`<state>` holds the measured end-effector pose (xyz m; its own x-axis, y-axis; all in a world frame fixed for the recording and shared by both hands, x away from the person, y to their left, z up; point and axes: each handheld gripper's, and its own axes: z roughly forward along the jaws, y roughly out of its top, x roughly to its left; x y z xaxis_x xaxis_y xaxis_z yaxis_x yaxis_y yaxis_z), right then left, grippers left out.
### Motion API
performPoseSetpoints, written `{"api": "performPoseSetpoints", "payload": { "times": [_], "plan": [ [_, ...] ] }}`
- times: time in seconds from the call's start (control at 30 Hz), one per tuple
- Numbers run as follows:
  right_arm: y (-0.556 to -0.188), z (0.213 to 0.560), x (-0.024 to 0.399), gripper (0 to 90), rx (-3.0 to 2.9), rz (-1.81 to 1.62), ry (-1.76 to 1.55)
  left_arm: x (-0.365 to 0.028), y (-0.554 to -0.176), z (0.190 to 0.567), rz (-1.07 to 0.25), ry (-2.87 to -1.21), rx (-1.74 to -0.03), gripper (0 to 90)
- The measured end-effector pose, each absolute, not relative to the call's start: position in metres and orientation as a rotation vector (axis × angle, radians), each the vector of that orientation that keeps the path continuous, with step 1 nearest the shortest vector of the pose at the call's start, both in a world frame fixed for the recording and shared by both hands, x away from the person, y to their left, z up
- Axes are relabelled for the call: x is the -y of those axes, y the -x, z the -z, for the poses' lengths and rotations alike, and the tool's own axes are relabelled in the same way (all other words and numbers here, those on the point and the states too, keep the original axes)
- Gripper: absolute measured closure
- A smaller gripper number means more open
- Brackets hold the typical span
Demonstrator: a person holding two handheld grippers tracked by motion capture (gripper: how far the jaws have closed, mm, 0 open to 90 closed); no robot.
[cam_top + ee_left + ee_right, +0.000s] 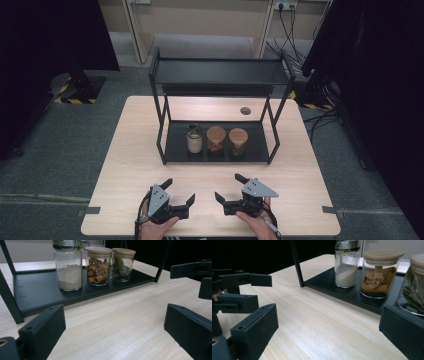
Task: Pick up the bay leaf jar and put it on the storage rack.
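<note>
Presently on the table (130, 165), a pale wooden top:

Item 1: black two-tier rack (217, 72), standing at the middle of the table toward its far side. Its lower tray (175, 145) carries three glass jars in a row, just beside one another.

Item 2: left jar (194, 139), metal-capped, partly filled with a pale powder (69, 277).

Item 3: middle jar (216, 138), wooden lid, holding brown rolled sticks (97, 273).

Item 4: right jar (238, 140), wooden lid, holding dried green leaves (122, 265).

Item 5: left gripper (178, 192), held in a hand (156, 227) at the near edge of the table, jaws spread wide with nothing between them, pointed toward the rack and well apart from it.

Item 6: right gripper (229, 187), held in the other hand (255, 222) at the near edge, jaws likewise spread and empty, near the left gripper without touching it.

Item 7: round dark hole (245, 110) in the table behind the rack.
</note>
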<state>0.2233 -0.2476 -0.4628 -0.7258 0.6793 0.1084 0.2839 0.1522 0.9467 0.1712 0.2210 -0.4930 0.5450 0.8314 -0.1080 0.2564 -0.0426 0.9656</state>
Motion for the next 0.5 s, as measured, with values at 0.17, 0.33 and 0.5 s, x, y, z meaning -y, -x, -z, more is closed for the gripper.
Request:
{"api": "performPoseSetpoints", "payload": {
  "times": [0.17, 0.33, 0.5],
  "plan": [
    [-0.2227, 0.4643, 0.2490, 2.6, -2.090, -1.596, -0.933, -0.2212, -0.1711, 0.4931, -0.604, -1.588, -0.950, 2.9],
    [-0.2218, 0.4648, 0.2497, 2.6, -2.084, -1.595, -0.936, -0.2209, -0.1704, 0.4931, -0.605, -1.589, -0.947, 2.9],
    [-0.2217, 0.4647, 0.2508, 2.6, -2.076, -1.597, -0.940, -0.2212, -0.1708, 0.4934, -0.605, -1.587, -0.950, 2.9]
  ]
}}
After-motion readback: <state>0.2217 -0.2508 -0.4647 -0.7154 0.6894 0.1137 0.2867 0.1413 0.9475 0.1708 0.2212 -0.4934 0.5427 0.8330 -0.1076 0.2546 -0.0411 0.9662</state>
